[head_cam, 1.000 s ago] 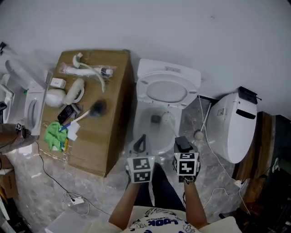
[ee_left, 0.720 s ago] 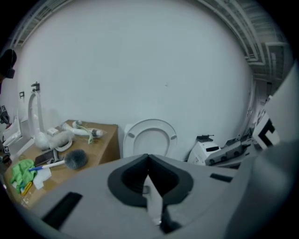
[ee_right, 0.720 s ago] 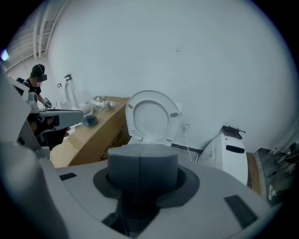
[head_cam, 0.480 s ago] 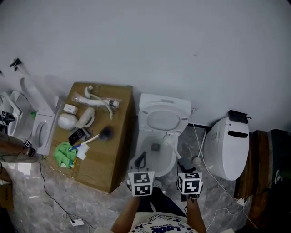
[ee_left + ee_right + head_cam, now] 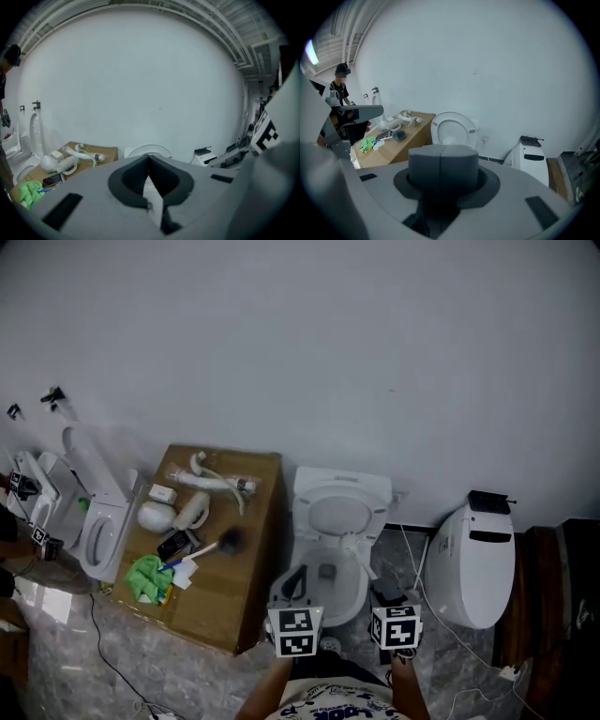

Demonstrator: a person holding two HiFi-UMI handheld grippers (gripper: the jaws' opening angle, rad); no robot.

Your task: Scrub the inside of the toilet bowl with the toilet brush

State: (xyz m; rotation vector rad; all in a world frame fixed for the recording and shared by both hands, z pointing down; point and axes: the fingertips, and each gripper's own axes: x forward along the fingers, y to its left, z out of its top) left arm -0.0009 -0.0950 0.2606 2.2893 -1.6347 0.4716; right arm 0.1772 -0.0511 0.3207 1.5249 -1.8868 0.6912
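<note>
The white toilet stands open at the middle of the head view, its lid raised against the wall. A white brush-like thing rests at the bowl's right rim. A dark-headed toilet brush lies on the cardboard box to the left. My left gripper hovers over the bowl's near left rim, shut and holding nothing. My right gripper is by the bowl's near right side, also shut and holding nothing. The left gripper and the right gripper both point at the toilet.
The box also carries a green cloth, white hoses and small parts. A second white toilet stands to the right, another to the left. Cables trail on the marble floor. A person stands far left.
The head view has drawn back and up, so the toilet looks smaller. Both grippers sit lower in the frame, nearer the bowl's front edge. Both stay shut.
</note>
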